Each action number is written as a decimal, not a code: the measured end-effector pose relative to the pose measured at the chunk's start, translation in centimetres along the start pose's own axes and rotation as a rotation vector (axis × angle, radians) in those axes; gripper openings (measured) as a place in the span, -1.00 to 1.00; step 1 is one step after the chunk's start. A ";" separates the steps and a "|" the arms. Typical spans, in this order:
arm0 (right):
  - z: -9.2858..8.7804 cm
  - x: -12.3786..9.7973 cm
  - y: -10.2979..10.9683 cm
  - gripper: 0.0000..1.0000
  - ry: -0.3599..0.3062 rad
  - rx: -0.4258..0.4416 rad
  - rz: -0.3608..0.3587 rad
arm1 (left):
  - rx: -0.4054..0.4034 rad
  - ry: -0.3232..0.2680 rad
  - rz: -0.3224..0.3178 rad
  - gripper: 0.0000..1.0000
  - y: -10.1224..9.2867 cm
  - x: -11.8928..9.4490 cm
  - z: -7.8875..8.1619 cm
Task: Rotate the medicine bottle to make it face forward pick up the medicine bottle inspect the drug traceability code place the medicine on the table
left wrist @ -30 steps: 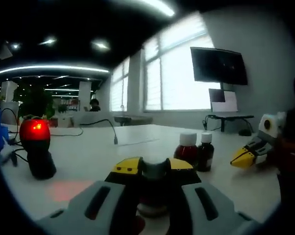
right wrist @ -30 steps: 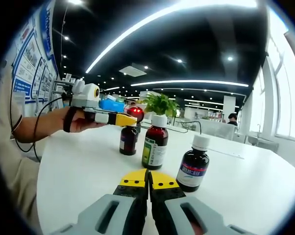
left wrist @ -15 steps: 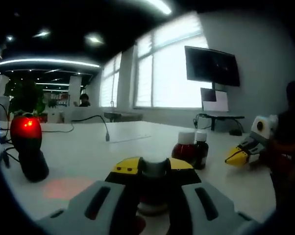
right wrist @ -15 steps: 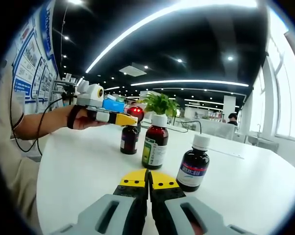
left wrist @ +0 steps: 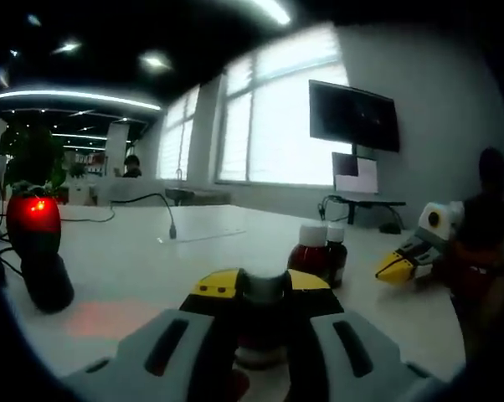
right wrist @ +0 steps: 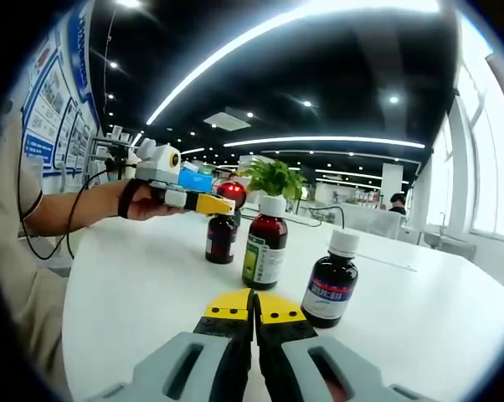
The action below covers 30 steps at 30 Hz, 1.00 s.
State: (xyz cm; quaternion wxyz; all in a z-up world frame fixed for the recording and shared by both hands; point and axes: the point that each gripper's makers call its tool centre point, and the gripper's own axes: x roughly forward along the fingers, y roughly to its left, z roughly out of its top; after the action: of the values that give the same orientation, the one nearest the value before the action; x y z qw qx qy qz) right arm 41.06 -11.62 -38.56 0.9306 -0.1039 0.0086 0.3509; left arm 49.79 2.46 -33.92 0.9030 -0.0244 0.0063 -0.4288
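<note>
Three bottles: your left tool [left wrist: 264,285] grips one [right wrist: 222,238]; your closed right tool [right wrist: 253,306] has bare desk [right wrist: 135,293] at nine o'clock.

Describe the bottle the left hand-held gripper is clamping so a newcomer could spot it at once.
On the white table, three bottles stand in a rough row. The farthest, a small dark bottle, sits beside the tall green-labelled bottle. Unlike its neighbours, its cap is hidden inside the yellow tips of the left hand-held gripper.

Three medicine bottles upright on white table [right wrist: 135,301]. Gripped bottle [right wrist: 221,238]: dark, at 11 o'clock, farthest. Red-brown bottle [right wrist: 265,244], white cap, green-yellow label, centre. Dark bottle [right wrist: 328,281], white cap, blue-white label, 2 o'clock, nearest.
</note>
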 end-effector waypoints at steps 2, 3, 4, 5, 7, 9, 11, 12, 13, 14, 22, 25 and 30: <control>0.0 0.0 0.0 -1.00 0.000 0.000 0.000 | -0.004 -0.001 -0.006 -0.79 0.0 0.0 0.0; 0.0 0.0 0.0 -1.00 0.000 0.000 0.000 | -0.009 -0.002 -0.009 -0.79 0.3 0.0 0.0; 0.0 0.0 0.1 -1.00 0.000 -0.001 0.000 | -0.012 -0.003 -0.012 -0.79 0.4 -0.1 0.0; 0.0 0.0 0.1 -1.00 0.000 -0.001 0.001 | -0.010 -0.003 -0.014 -0.79 0.4 -0.1 0.0; 0.0 0.0 0.1 -1.00 0.000 -0.001 0.001 | -0.008 0.000 -0.015 -0.78 0.4 0.0 0.0; 0.1 0.0 0.1 -1.00 0.000 -0.001 0.000 | -0.009 0.001 -0.015 -0.78 0.4 0.0 0.0; 0.0 0.0 -0.1 -1.00 -0.001 -0.001 0.000 | -0.009 0.001 -0.012 -0.78 0.4 0.0 0.0; 0.0 0.0 -0.1 -1.00 -0.001 -0.001 0.000 | -0.017 0.001 -0.007 -0.77 0.3 0.0 0.0; 0.0 0.0 -0.1 -1.00 -0.001 -0.001 0.000 | -0.019 0.002 -0.003 -0.77 0.1 0.0 0.0; 0.0 0.0 -0.1 -1.00 -0.001 -0.001 0.000 | -0.017 0.001 0.001 -0.77 0.0 0.0 0.0; 0.0 0.0 -0.1 -1.00 0.000 -0.003 0.000 | -0.051 -0.019 0.036 -0.65 -0.2 0.0 0.5; 0.0 0.0 -0.1 -1.00 -0.001 -0.002 0.000 | -0.008 -0.012 0.081 -0.63 -0.1 -0.1 0.5; 0.0 0.0 -0.1 -1.00 -0.002 -0.002 0.000 | 0.008 -0.008 0.149 -0.63 0.1 -0.3 0.5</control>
State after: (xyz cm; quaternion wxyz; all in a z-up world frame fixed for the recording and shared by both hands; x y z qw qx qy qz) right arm 41.13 -11.70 -38.51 0.9305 -0.1043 0.0076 0.3511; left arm 49.70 2.79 -33.47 0.9325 -0.0221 0.0031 -0.3604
